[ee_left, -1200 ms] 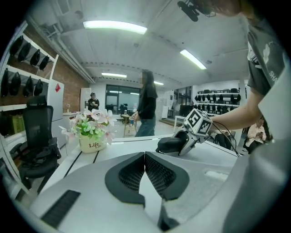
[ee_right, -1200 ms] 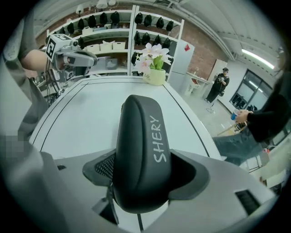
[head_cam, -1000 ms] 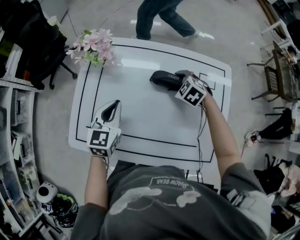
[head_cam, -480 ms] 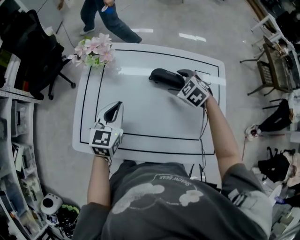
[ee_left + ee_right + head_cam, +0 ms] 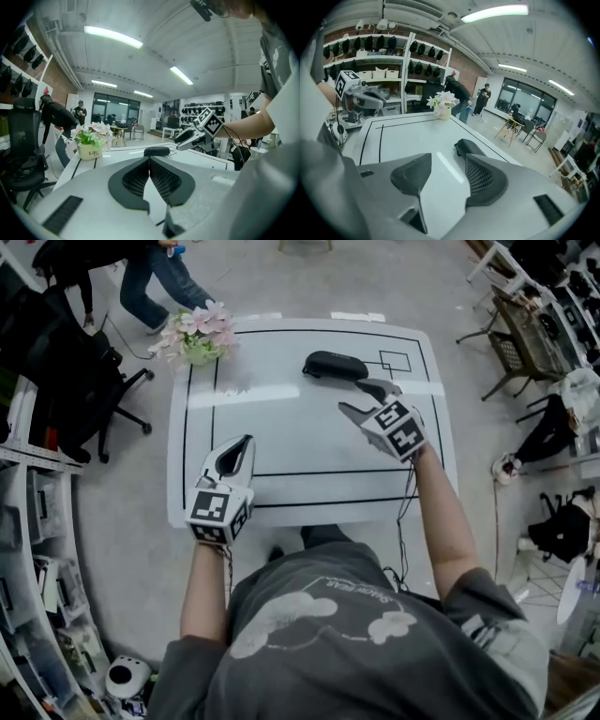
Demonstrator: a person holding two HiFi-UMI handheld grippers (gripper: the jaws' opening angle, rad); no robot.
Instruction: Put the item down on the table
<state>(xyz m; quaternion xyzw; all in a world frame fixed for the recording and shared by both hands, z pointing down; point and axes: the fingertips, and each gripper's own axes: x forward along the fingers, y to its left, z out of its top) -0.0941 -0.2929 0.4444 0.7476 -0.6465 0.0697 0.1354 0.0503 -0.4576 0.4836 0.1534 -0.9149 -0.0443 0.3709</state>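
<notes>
**Case down on the table, right gripper clear of it**

The black case (image 5: pixel 336 365) is seen lying flat on the white table (image 5: pixel 300 437), at the far side, just left of a small outlined square (image 5: pixel 395 360) drawn on the top. Nothing is touching it.

The right gripper (image 5: pixel 364 397) is held above the table, near the case but apart from it, on the person's side. Its jaws are caught closing, and only bare tabletop is seen between them. From the right gripper view the same is confirmed: the right gripper (image 5: pixel 447 159) has its two dark pads parted, and the black case (image 5: pixel 469 147) is seen resting on the table beyond the right-hand pad, not between the two.

The left gripper (image 5: pixel 242 448) is held over the near left part of the table, well apart from the case. In the left gripper view the left gripper (image 5: pixel 149 161) is shown clenched, its pads meeting at the tips with nothing pinched. Past them the black case (image 5: pixel 156 151) is seen across the table, with the right gripper (image 5: pixel 180 140) raised beside it.

A flower pot (image 5: pixel 200 334) with pink blossoms is set at the far left corner. Off the table, a person (image 5: pixel 155 277) is seen standing on the floor near a black office chair (image 5: pixel 84 362).
</notes>
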